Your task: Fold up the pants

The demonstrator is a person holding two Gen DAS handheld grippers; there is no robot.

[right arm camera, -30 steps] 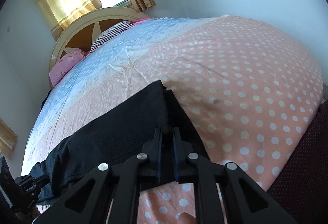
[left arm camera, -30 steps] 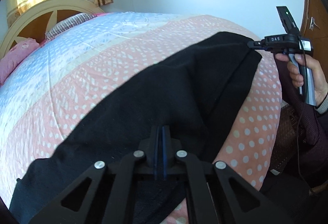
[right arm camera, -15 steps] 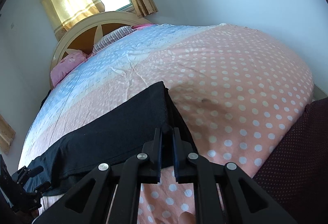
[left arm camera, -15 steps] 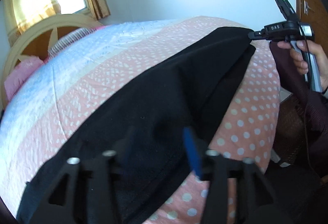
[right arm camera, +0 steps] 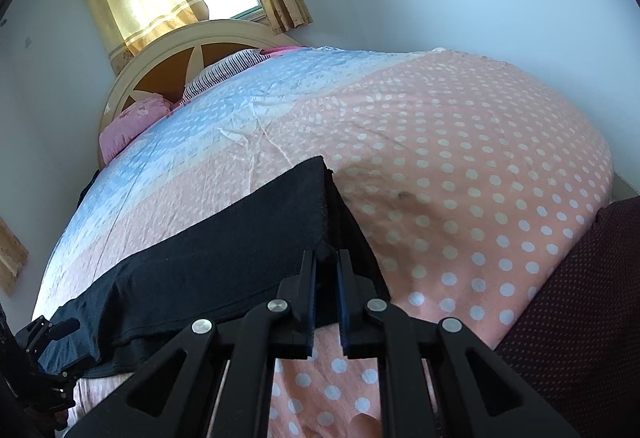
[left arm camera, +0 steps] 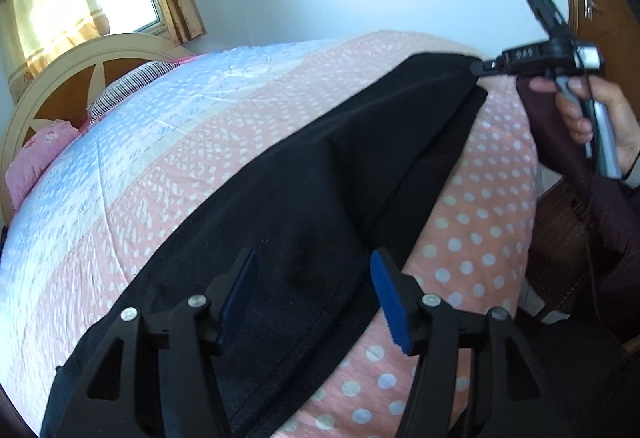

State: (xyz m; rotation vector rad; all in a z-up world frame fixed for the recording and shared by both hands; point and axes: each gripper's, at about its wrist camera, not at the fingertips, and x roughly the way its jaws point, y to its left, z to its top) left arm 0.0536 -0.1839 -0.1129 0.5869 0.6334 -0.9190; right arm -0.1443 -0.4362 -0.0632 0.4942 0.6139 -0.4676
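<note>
A: Bed (left arm camera: 168, 141) noted first: pink dotted cover with a blue band, headboard and pillows at the far end. Where are the pants found?

B: The pants (left arm camera: 320, 205) are laid flat across the near part of the bed, black, already doubled leg on leg as far as can be judged. Their long axis is run from side to side, from one tool to the other.

A: State of the left tool?

B: The left tool (left arm camera: 314, 290) has just been opened; its blue pads are held apart above the cloth, with fabric below but nothing pinched. The pants stretch ahead and rightward from it.

A: And the right tool?

B: The right tool (right arm camera: 325, 292) is clamped together on the pants' end edge, near the corner. The person's hand (left arm camera: 600, 125) is seen on its handle in the left view.

A: Relation for the coming fold?

B: One end is held, the other lies free under the opened left tool, which is nearer to it. A fresh pinch there is judged necessary before end is brought to end.

A: Writing?

B: Pale letters are seen on the right tool's body; they are too blurred to be read with certainty.
</note>
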